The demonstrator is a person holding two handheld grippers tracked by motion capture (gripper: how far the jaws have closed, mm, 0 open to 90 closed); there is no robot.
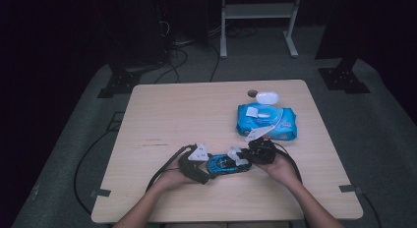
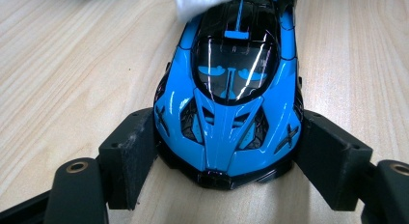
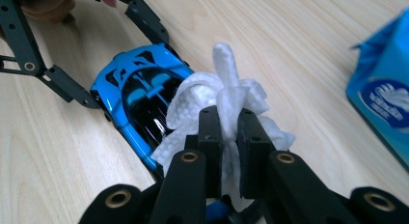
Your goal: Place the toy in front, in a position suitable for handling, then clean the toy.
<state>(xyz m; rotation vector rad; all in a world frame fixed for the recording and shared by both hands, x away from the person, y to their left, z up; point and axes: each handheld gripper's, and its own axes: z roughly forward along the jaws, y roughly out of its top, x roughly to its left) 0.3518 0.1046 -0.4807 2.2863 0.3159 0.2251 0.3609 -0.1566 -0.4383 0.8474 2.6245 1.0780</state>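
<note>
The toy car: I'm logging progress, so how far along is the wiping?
Done: a wipe is out of the wipes pack, and the left gripper clamps the blue toy car at its nose. In hand: the right gripper, shut on the wipe, presses it on the car's rear. Left: the windscreen and front look unwiped so far, though cleanliness is hard to judge.

A toy car [image 1: 227, 164] sits on the table [image 1: 167, 115], near its front edge. The left gripper [image 1: 202, 170] is at the car's left end, one jaw on each side of its nose. The right gripper [image 1: 244, 157] is at its right end, with a wipe [image 3: 226, 101] resting on the car's rear. Behind them, to the right, lies a wipes pack [image 1: 266, 121]. A lid [image 1: 267, 97] lies just behind the pack.
</note>
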